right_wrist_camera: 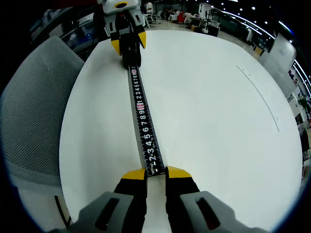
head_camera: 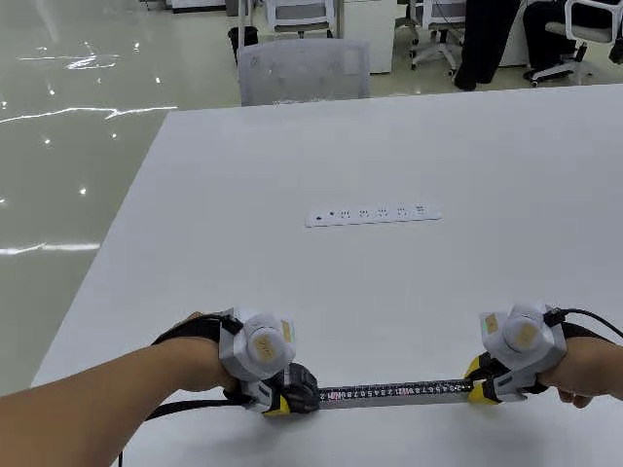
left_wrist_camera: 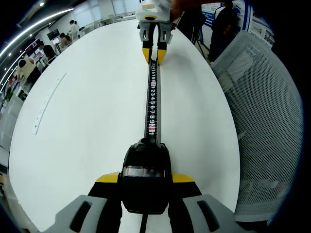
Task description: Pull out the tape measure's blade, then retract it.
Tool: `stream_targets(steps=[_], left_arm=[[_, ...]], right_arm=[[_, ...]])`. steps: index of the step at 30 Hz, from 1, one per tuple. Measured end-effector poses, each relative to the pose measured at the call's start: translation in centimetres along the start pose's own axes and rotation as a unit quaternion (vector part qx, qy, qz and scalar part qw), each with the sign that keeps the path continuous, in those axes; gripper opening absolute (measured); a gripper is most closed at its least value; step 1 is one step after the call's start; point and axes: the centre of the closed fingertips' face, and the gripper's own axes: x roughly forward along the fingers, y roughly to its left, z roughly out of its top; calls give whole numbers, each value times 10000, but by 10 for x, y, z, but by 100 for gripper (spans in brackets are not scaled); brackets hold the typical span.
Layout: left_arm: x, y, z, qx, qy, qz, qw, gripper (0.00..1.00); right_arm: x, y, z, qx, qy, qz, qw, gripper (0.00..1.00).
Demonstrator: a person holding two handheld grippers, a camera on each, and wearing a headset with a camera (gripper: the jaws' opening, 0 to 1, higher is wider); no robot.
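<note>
On the white table (head_camera: 409, 146), nearer the person than the power strip (head_camera: 373, 215), the tape measure's case (left_wrist_camera: 146, 182) is clamped between the left gripper (left_wrist_camera: 145, 178) jaws. The extended blade (right_wrist_camera: 144, 126) is pinched at its tip by the nearly closed right gripper (right_wrist_camera: 156, 173).

Bright overhead light, sharp focus, glare on floor (head_camera: 88, 112).

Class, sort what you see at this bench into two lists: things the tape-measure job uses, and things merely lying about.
In use: tape measure case, held in left gripper; blade, pulled out, its end pinched by right gripper; white table beneath.
Lying about: power strip on the table; grey mesh chair beyond its far edge.
</note>
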Motion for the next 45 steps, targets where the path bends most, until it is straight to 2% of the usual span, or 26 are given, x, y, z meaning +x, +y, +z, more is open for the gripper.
stream_targets(steps=[9,30,41,43,45], left_arm=[[0,0,0,6,-1,-7,10000,33],[1,1,1,12,-9,-24,10000,33],[2,1,2,0,-12,-17,10000,33],[2,2,2,21,-48,-18,10000,34],[0,1,2,19,-93,30,10000,34]], right_arm=[[-4,-1,-7,81,28,-14,10000,11],[-4,0,-8,184,-6,27,9998,12],[-3,0,-8,100,90,125,9998,12],[-2,1,-7,45,152,104,9998,13],[-2,1,-7,-198,212,41,9996,14]])
